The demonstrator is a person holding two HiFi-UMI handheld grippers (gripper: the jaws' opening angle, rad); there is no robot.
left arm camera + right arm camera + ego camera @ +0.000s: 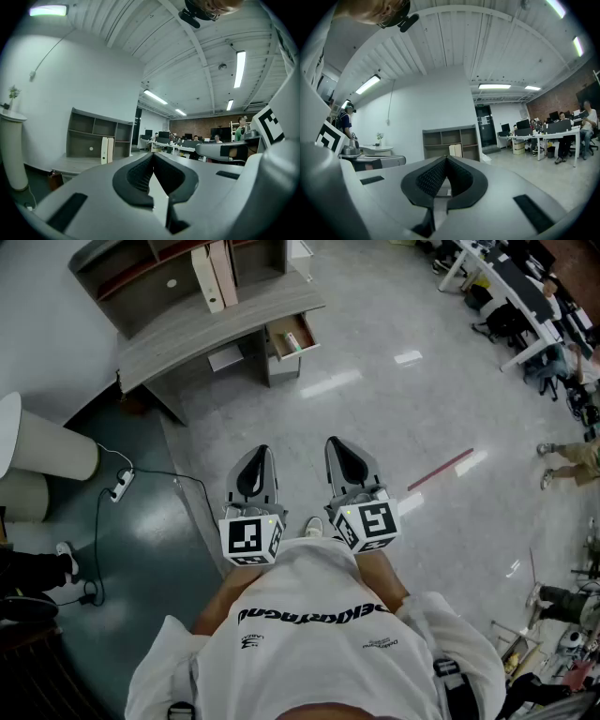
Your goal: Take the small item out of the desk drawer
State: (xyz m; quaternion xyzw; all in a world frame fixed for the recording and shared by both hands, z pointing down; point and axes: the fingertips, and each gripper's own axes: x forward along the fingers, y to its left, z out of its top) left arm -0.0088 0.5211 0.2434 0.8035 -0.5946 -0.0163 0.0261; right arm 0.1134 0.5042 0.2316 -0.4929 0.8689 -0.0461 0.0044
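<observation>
Far ahead in the head view stands a grey desk (220,317) with its drawer (291,337) pulled open. A small pale item (293,342) lies inside the drawer. Both grippers are held close to my body, well short of the desk. My left gripper (260,453) is shut with nothing between its jaws, and so is my right gripper (338,443). In the left gripper view the left gripper (153,155) has its black pads meeting at the tip. The right gripper (446,158) shows the same in its own view. Neither gripper view shows the drawer.
A shelf unit (178,263) with two pale binders (216,276) sits on the desk. A white round stand (42,456) is at the left. A power strip (120,486) with its cable lies on the dark floor. Red tape (441,469) marks the floor; people sit at desks (511,292) at the right.
</observation>
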